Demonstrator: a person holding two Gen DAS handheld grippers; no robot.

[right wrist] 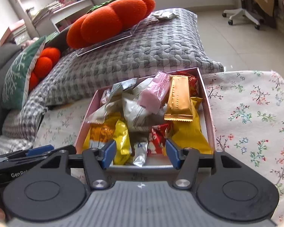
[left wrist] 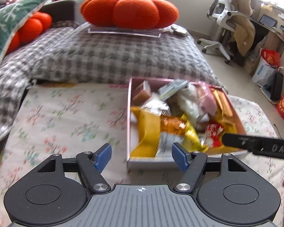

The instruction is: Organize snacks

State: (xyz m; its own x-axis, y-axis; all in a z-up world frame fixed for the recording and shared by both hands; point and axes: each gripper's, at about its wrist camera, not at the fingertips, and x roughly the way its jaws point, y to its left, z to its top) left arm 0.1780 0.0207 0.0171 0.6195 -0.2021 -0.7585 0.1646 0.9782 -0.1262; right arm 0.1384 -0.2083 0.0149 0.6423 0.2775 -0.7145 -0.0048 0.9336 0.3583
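Observation:
A pink box point(left wrist: 129, 132) full of wrapped snacks sits on a floral cloth point(left wrist: 66, 117); it also shows in the right wrist view point(right wrist: 208, 104). In it lie a gold bar point(right wrist: 179, 99), a pink pack point(right wrist: 155, 96), yellow bags point(right wrist: 121, 140), a red pack point(right wrist: 159, 138) and white packs point(right wrist: 134, 109). My left gripper point(left wrist: 141, 157) is open and empty, at the box's near left corner. My right gripper point(right wrist: 141, 154) is open and empty, over the box's near edge. The right gripper's black body point(left wrist: 259, 145) enters the left wrist view from the right.
A grey checked quilt point(left wrist: 108, 56) lies behind the box with an orange pumpkin cushion point(left wrist: 129, 9) on a clear tray. A green pillow point(left wrist: 7, 26) and a smaller orange cushion point(left wrist: 30, 28) sit at the left. An office chair point(left wrist: 223, 19) and bags point(left wrist: 267, 66) stand on the floor at the right.

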